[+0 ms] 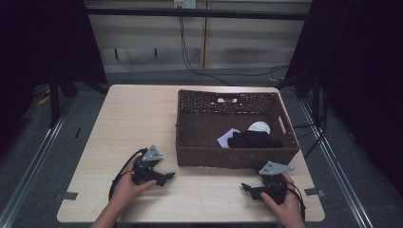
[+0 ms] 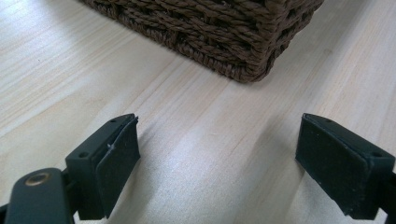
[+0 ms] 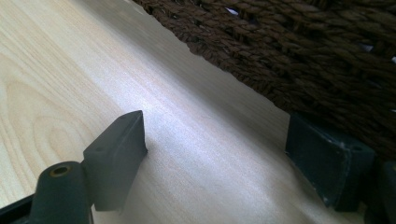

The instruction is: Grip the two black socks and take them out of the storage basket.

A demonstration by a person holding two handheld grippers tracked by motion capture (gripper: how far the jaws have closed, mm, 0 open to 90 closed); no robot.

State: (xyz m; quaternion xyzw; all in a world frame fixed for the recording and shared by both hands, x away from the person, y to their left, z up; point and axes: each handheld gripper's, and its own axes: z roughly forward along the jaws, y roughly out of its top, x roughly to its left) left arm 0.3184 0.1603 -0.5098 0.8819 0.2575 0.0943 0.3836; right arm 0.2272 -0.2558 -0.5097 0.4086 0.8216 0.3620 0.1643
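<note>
A brown wicker basket (image 1: pixel 228 159) stands on the right half of the pale wooden table (image 1: pixel 138 123). Inside it lie a black cloth (image 1: pixel 254 140), a round white thing (image 1: pixel 259 127) and a pale flat piece (image 1: pixel 227 137). My left gripper (image 1: pixel 167 178) rests on the table in front of the basket's left corner, pointing right. In the left gripper view its jaws (image 2: pixel 219 140) stand wide open over bare wood, with the basket corner (image 2: pixel 243 46) ahead. My right gripper (image 1: pixel 247 188) lies below the basket's right front, pointing left. Its jaws (image 3: pixel 219 149) are open and hold nothing, close to the basket wall (image 3: pixel 303 56).
Bare wood lies to the left of the basket and along the front edge between the two hands. Grey tape marks (image 1: pixel 69 195) sit near the table's front corners. Dark curtains flank the table, and cables (image 1: pixel 199 71) run over the floor behind it.
</note>
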